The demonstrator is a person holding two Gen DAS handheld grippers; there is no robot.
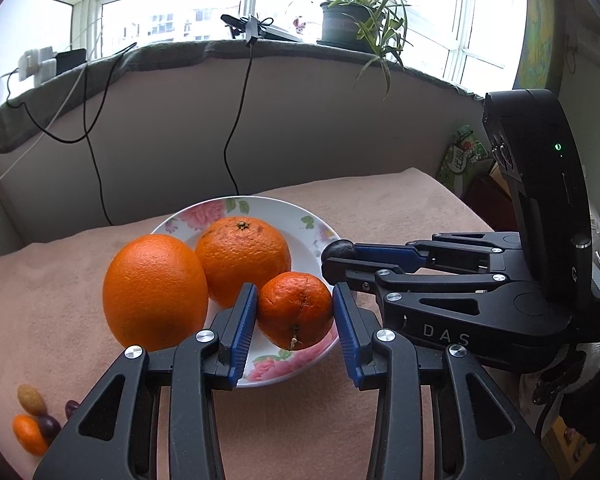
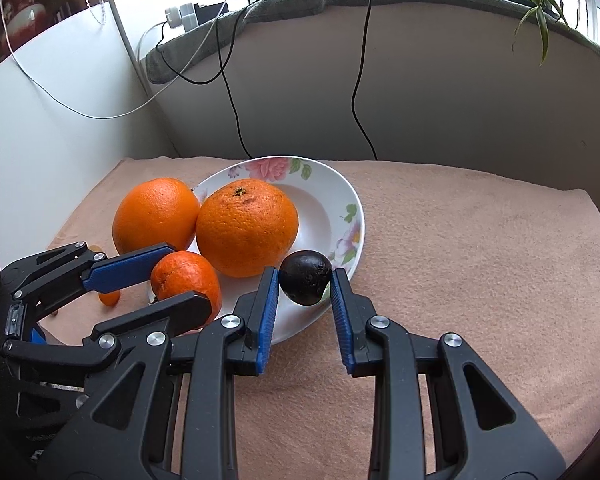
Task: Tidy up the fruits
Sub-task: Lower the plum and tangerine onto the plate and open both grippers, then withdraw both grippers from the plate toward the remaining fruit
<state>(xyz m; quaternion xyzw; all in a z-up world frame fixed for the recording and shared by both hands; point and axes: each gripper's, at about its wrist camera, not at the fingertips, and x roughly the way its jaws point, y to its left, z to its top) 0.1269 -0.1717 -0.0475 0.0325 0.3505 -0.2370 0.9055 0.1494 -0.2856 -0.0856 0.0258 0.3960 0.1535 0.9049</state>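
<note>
Fingers of the left gripper [image 1: 295, 312] are closed on a small mandarin [image 1: 295, 310], their blue pads pressed to its two sides, and the fruit sits at the 6 o'clock edge of a flowered plate [image 1: 236, 204]. Fingers of the right gripper [image 2: 305, 282] are clamped on a small dark fruit [image 2: 306, 282], which hangs at the plate's rim at about 3 o'clock in the left wrist view.

On the plate a large rough-skinned orange [image 1: 242, 258] lies near the centre, touching the mandarin at its 11 o'clock side. A smooth orange [image 1: 154, 292] sits at the plate's 9 o'clock edge, against the rough one; whether it rests on the rim or on the cloth I cannot tell.

The plate stands on a surface covered with a pink cloth [image 1: 400, 208]. At 7 o'clock in the left wrist view, well apart from the plate, a cluster of small fruits [image 1: 34, 420] lies on the cloth: orange, tan and dark ones touching each other.

Behind, at 12 o'clock, a windowsill carries a potted plant [image 1: 348, 20], and black cables [image 1: 236, 128] hang down the wall.
</note>
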